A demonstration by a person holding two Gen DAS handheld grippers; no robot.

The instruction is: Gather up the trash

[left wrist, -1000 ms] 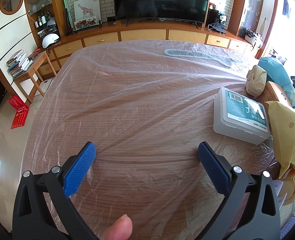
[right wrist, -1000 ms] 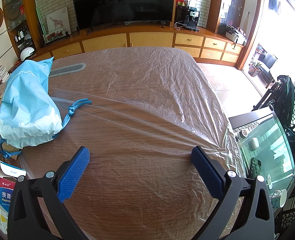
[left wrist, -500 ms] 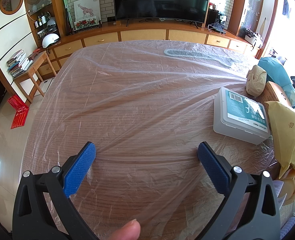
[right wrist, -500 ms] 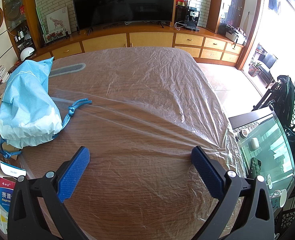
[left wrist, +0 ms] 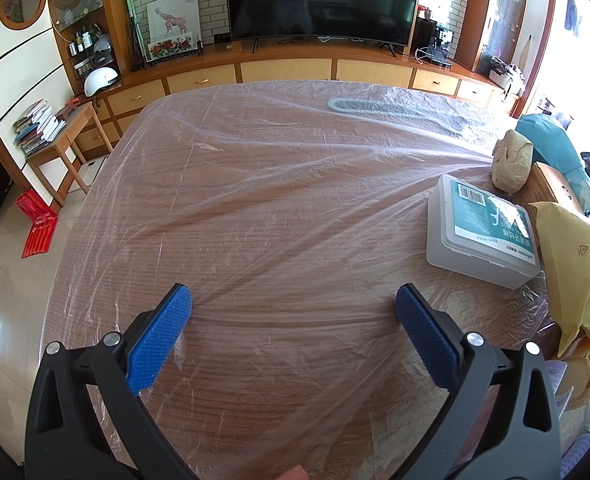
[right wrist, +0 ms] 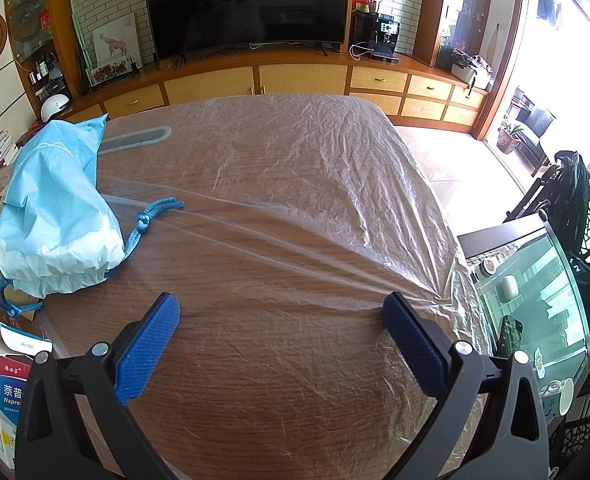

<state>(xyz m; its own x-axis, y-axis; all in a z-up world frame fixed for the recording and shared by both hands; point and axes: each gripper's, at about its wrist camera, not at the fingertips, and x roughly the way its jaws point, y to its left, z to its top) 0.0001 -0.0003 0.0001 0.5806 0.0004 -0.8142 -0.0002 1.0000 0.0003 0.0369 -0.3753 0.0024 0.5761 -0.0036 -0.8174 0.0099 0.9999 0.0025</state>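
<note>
A wooden table point(left wrist: 279, 184) covered with a wrinkled clear plastic sheet point(left wrist: 255, 152) fills both views. My left gripper point(left wrist: 293, 310) hovers open over its near part, nothing between the blue pads. To its right lie a grey plastic box with a teal label point(left wrist: 483, 236), a beige crumpled wad point(left wrist: 513, 162) and a yellow padded mailer point(left wrist: 579, 272). My right gripper point(right wrist: 281, 314) is open too, over bare sheet point(right wrist: 315, 184). Left of it sits a light blue drawstring bag point(right wrist: 55, 216), and a white and blue medicine carton point(right wrist: 3, 384) stands at the lower left.
A brown cardboard box point(left wrist: 551, 184) and a teal bag point(left wrist: 555, 140) sit behind the mailer. A grey flat strip point(left wrist: 379, 108) lies under the sheet at the far side. A glass fish tank point(right wrist: 535, 292) stands right of the table. TV cabinet point(left wrist: 287, 70) along the back wall.
The fingertip at the bottom edge of the left wrist view has slid down almost out of sight. Both grippers and the objects stay where they were.
</note>
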